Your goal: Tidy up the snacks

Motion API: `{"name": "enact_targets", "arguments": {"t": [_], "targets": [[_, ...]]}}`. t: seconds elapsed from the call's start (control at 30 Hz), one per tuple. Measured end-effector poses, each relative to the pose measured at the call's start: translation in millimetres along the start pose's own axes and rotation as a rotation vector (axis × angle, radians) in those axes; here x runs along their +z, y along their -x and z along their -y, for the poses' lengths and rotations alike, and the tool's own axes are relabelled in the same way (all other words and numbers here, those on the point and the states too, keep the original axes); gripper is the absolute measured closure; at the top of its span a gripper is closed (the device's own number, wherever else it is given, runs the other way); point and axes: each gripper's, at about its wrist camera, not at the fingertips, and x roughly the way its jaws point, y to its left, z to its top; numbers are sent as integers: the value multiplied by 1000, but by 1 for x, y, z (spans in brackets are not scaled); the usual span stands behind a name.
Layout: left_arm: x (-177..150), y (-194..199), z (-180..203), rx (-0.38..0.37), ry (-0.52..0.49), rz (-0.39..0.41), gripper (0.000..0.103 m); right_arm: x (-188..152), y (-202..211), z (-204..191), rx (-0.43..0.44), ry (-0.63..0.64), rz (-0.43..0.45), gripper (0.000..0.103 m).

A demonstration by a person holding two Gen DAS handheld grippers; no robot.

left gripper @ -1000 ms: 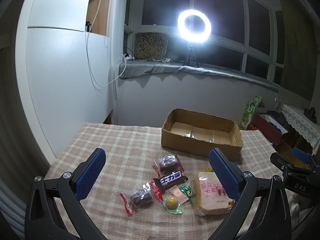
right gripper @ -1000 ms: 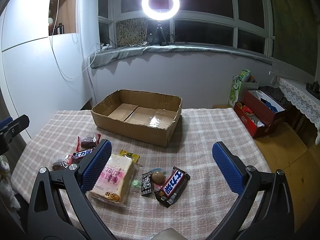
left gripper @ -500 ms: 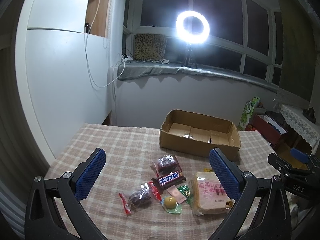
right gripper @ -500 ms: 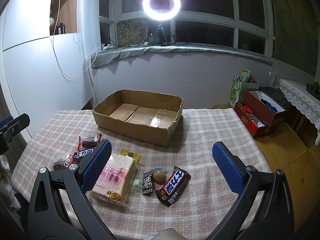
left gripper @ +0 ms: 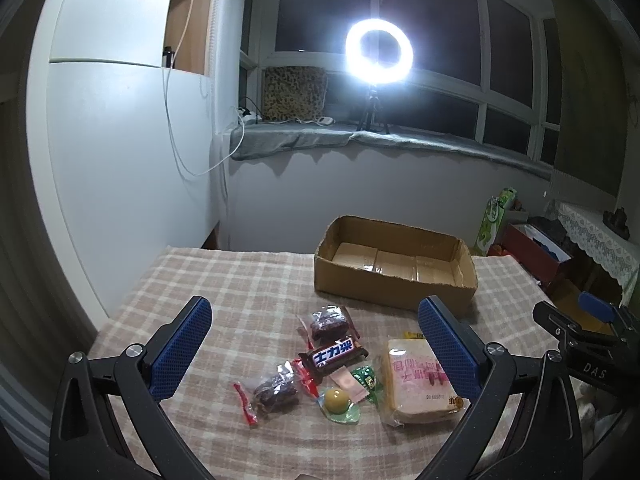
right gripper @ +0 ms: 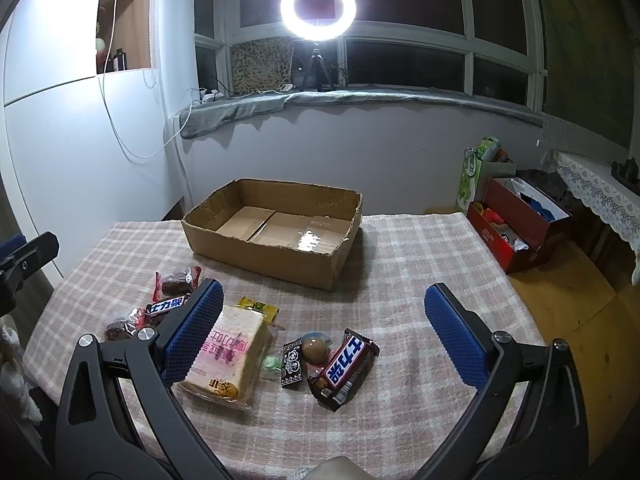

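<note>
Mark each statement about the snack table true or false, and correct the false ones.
1. The cardboard box already holds several snacks. False: its floor is bare.
2. The left gripper is clamped on a chocolate bar. False: its jaws stand wide open and hold nothing.
3. The bagged bread slice lies on the checked tablecloth, outside the box. True.
4. The right gripper is open and empty. True.
5. Only one chocolate bar is on the table. False: one chocolate bar lies nearest the right gripper and a second chocolate bar lies further left.
</note>
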Motion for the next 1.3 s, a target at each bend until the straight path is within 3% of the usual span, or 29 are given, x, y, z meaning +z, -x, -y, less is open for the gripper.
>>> {"name": "enact_targets", "arguments": {"t": [0.63,0.73,0.9,1.03,1.13,1.3], "targets": [[-8,-8,-4,-43,25,-26,1,-4,-6,-6,16,25,-8,0],[-13,-18,-5,-67,32,-56,6,-6,-14,-6,28,34,-30,1],[-25,-35,-7,-134,57,-128,18,-14,-35,0,76,21,-103,12],[-35,-49,-4,-205,80,-197,25,-21,-52,10,170,-40,-175,15],[-44,-59,-2,-255,101,-251,34,-27,-65,9,238,-63,-235,26],[-60,-79,4,-363,157,-358,52,-39,-83,2,305,-60,-316,32]]}}
